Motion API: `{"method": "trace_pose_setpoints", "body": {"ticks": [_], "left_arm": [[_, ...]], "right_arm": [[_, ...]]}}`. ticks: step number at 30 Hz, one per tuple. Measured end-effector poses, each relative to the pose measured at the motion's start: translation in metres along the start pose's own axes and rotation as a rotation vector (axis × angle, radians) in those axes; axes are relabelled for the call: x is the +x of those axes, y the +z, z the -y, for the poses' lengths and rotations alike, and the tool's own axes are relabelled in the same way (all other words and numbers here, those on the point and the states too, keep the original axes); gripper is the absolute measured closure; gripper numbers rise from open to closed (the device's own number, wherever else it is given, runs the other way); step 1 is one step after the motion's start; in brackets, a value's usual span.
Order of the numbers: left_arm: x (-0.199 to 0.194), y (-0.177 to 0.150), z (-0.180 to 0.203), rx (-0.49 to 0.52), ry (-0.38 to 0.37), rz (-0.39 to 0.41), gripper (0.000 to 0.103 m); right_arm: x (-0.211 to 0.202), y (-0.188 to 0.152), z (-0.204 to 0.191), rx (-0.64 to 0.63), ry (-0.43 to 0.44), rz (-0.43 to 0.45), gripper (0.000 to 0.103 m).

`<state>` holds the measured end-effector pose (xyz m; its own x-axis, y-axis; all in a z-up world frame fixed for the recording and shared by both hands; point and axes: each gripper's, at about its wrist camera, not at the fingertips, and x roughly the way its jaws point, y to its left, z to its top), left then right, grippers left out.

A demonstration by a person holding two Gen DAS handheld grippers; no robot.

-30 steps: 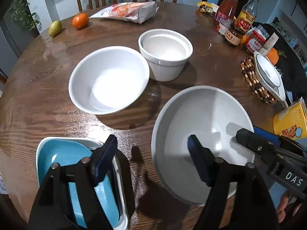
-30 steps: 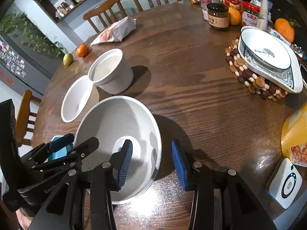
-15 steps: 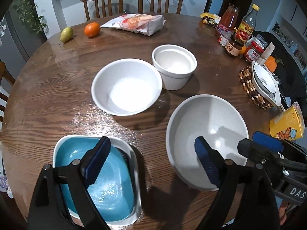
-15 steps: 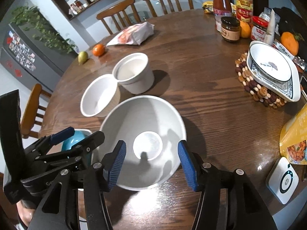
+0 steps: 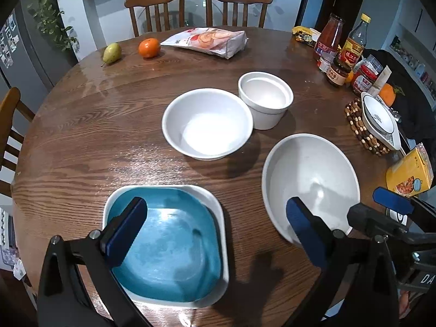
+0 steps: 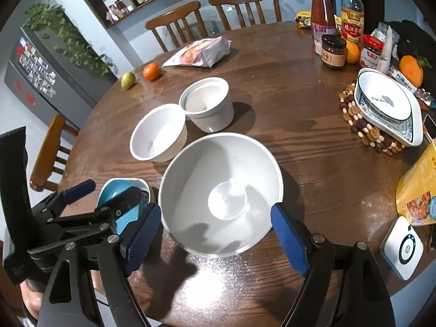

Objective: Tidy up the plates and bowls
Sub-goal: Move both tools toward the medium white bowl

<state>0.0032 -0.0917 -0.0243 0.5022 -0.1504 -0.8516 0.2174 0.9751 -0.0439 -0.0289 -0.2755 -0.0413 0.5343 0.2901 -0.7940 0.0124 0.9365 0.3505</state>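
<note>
Round the wooden table [image 5: 81, 141] the dishes sit apart, none nested yet. Nearest me the big grey bowl [image 6: 220, 190] rests flat, between the blue square dish [image 5: 169, 245] on its white plate and the two white bowls farther back: a wide one [image 5: 207, 122] touching a deep straight-walled one [image 5: 265, 103]. My right gripper [image 6: 215, 242] has just been opening and its pads straddle the grey bowl's near rim without pressing; my left gripper [image 5: 215, 234] has also been spreading, nothing between its fingers (only tabletop). For stacking, I'd judge it best to pinch each white bowl by its near rim, lift level, and lower largest-first to avoid chipping.
</note>
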Motion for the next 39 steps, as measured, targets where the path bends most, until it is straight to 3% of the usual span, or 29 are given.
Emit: {"method": "trace_pose_setpoints", "body": {"ticks": [26,39], "left_arm": [[-0.001,0.009,-0.059,-0.011,-0.029,0.012,0.001],[0.023,0.044,-0.097,-0.012,-0.084,-0.034,0.001]], "right_arm": [[0.017,0.010,-0.053,-0.022,0.113,-0.002,0.020],[0.034,0.043,-0.070,0.028,0.058,0.023,0.020]]}}
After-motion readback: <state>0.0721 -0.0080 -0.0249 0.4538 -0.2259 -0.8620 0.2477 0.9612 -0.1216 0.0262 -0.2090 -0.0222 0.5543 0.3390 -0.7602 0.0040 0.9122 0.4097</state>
